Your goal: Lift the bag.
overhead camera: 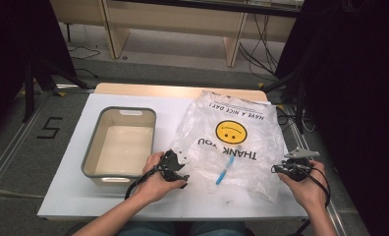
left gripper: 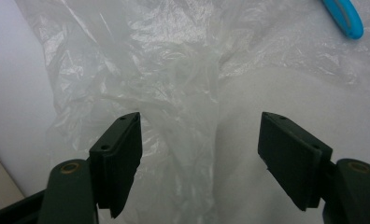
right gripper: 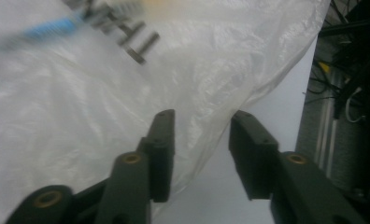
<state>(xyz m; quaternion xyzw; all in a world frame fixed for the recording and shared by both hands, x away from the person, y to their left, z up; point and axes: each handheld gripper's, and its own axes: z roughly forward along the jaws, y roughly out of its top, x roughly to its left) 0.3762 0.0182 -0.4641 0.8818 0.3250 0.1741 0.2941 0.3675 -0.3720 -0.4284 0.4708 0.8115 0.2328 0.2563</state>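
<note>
**Plastic bag flat on the bench, both claws at its near corners**

Plastic bag (overhead camera: 232,142) lies spread across the right half of the white bench (overhead camera: 74,194), its printed smiley upside down to us and its mouth end toward six o'clock. Inside it we see a blue-handled toothbrush (overhead camera: 225,170), long axis running roughly from one o'clock down to seven o'clock.

Our left claw (overhead camera: 175,169) sits at the bag's near-left corner, at about nine o'clock from the toothbrush. Its jaws stand wide apart over crumpled film (left gripper: 183,107) and hold nothing. Our right claw (overhead camera: 293,167) is at the bag's right edge, at about three o'clock from the toothbrush. Its jaws are partly open, the bag's edge (right gripper: 230,112) lies between them, and no pad presses on it.

We judge the left claw nearer the toothbrush. A grey bin (overhead camera: 121,142) waits at nine o'clock of the bag.
</note>
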